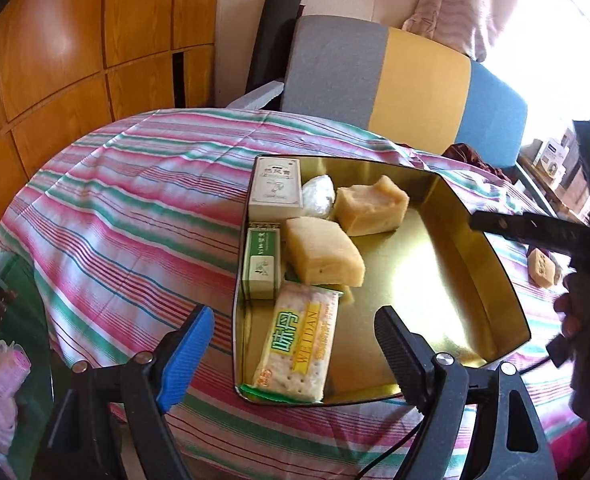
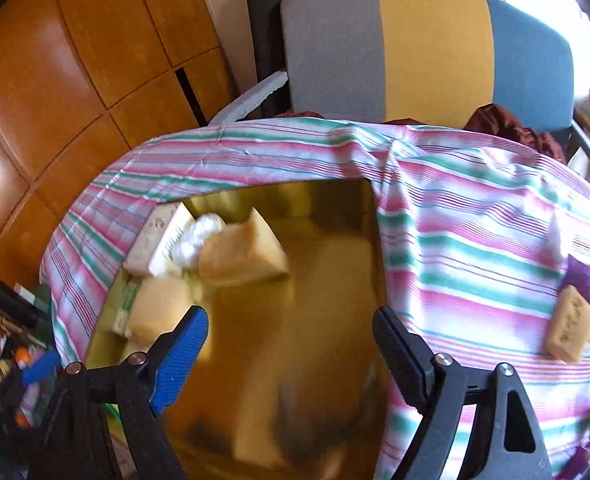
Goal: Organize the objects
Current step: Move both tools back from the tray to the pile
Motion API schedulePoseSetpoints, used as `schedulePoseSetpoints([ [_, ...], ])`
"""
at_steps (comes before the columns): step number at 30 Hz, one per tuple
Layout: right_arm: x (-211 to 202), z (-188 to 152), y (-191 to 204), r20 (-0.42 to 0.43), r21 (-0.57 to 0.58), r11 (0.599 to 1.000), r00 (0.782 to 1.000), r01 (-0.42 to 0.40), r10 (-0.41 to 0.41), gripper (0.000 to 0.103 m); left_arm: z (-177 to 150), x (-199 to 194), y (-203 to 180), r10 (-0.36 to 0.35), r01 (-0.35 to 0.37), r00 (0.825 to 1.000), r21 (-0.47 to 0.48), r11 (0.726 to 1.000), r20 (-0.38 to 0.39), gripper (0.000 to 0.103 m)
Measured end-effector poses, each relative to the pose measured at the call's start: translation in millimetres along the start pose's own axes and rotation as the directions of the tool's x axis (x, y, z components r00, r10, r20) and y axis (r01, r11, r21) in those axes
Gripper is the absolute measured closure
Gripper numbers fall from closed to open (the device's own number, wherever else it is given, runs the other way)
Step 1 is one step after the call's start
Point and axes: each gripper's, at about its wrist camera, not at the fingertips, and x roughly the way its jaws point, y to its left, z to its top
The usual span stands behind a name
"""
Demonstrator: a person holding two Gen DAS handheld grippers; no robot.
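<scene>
The tan embossed bar (image 2: 571, 330) still waiting to be tidied lies flat on the striped tablecloth (image 2: 475, 248), out toward the cloth's right edge and well apart from the gold tin (image 2: 375, 216); a purple wrapper (image 2: 583, 276) lies just beyond its far end, perhaps touching it, though blur makes that hard to settle. Its long axis runs on a diagonal, the far end leaning toward the tin and the near end toward the cloth's near right corner, with the stamped face up. The next step is probably to fetch it, and the right gripper (image 2: 291, 344), jaws spread wide with nothing between them, hangs over the tin's bare right half, so it should come across to the bar, roll until the pads face the two long sides, and close across the short width. Inside the tin, two pale blocks (image 1: 371, 204), two small boxes (image 1: 275, 192), a white wrapped lump (image 1: 319, 196) and a cracker packet (image 1: 299, 340) fill the left side, leaving room on the right. The left gripper (image 1: 295, 340) is also spread and empty, poised over the tin's near left corner.
</scene>
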Motion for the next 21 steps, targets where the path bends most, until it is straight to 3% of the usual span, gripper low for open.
schedulePoseSetpoints([
  [8, -34, -32, -55, 0.001, 0.065, 0.996, 0.998, 0.06, -0.061, 0.017, -2, -2, -19, -0.014, 0.014, 1.0, 0.057, 0.998, -0.003, 0.02],
  [14, -61, -47, -113, 0.002, 0.159, 0.976, 0.989, 0.147, -0.149, 0.017, -1, -2, -36, -0.035, 0.036, 0.999, 0.108, 0.994, -0.008, 0.02],
  [18, -89, -55, -167, 0.01, 0.279, 0.935, 0.973, 0.22, -0.231, 0.017, 3, -3, -55, -0.064, 0.064, 0.998, 0.153, 0.986, -0.004, 0.02],
  [21, -116, -63, -214, 0.027, 0.398, 0.87, 0.944, 0.291, -0.327, 0.017, 7, -2, -74, -0.092, 0.091, 0.996, 0.198, 0.976, -0.003, 0.02],
])
